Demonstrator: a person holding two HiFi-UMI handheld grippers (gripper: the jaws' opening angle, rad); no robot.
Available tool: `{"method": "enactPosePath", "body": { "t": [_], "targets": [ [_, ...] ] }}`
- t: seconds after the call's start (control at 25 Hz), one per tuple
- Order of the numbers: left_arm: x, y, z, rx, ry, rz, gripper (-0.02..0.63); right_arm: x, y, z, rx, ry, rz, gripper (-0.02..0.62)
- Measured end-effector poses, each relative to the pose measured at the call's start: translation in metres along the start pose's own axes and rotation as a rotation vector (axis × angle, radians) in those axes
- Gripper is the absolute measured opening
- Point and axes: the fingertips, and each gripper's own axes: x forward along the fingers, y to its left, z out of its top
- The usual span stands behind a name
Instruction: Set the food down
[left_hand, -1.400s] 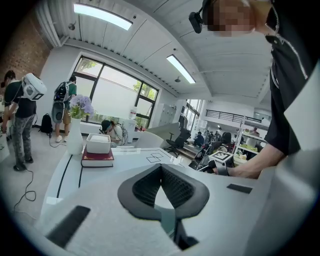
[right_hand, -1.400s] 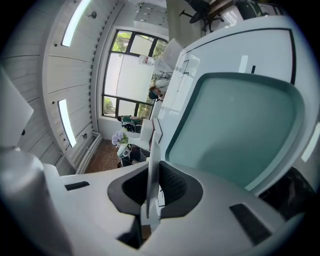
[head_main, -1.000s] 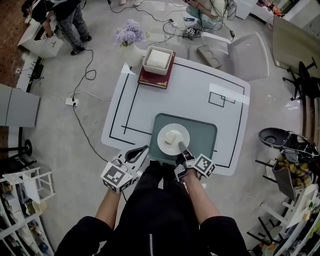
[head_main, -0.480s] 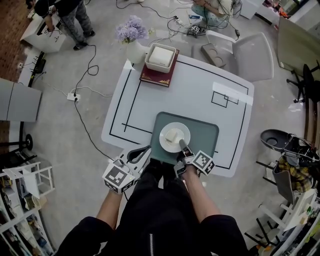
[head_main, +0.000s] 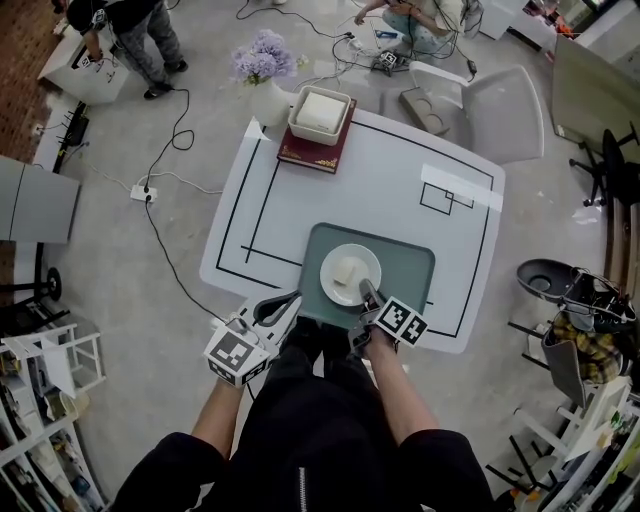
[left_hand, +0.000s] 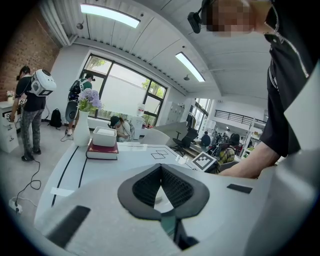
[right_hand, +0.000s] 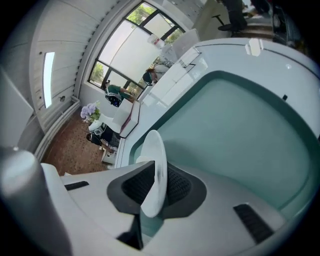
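Note:
A white plate (head_main: 362, 262) with a pale block of food (head_main: 346, 272) lies on the green mat (head_main: 405, 262) at the near side of the white table (head_main: 300, 200). My right gripper (head_main: 368, 296) is shut on the plate's near rim. In the right gripper view the plate (right_hand: 155, 160) stands edge-on between the pads (right_hand: 175, 185) above the mat (right_hand: 235, 125). The jaws have just been opening slightly, with the rim still between them. My left gripper (head_main: 285, 300) hangs off the table's near edge, shut and with nothing in it; its jaws (left_hand: 161, 170) meet at the tips.
At the far edge a white box (head_main: 318, 112) sits on a dark red book (head_main: 312, 150), beside a vase of purple flowers (head_main: 262, 72). A grey chair (head_main: 490, 110) stands beyond the table. Cables run over the floor, and people stand at the back.
My right gripper has sunk a little and rolled, with the plate's rim in it. The left gripper has kept still.

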Motion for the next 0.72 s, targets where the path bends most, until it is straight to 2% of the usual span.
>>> {"method": "enactPosePath", "body": {
  "t": [0.32,0.52,0.72],
  "targets": [
    [0.002,0.0,-0.001,0.001,0.0,-0.025,0.006,-0.004,-0.015,0.003,-0.154,0.035,-0.135,0.072],
    [0.005,0.003,0.0,-0.001,0.0,-0.035,0.006,-0.005,-0.026,0.01,-0.356,0.07,-0.245,0.121],
    [0.007,0.004,0.001,0.0,0.003,-0.045,0.006,-0.004,-0.03,0.015,-0.469,0.089,-0.306,0.153]
  ]
}}
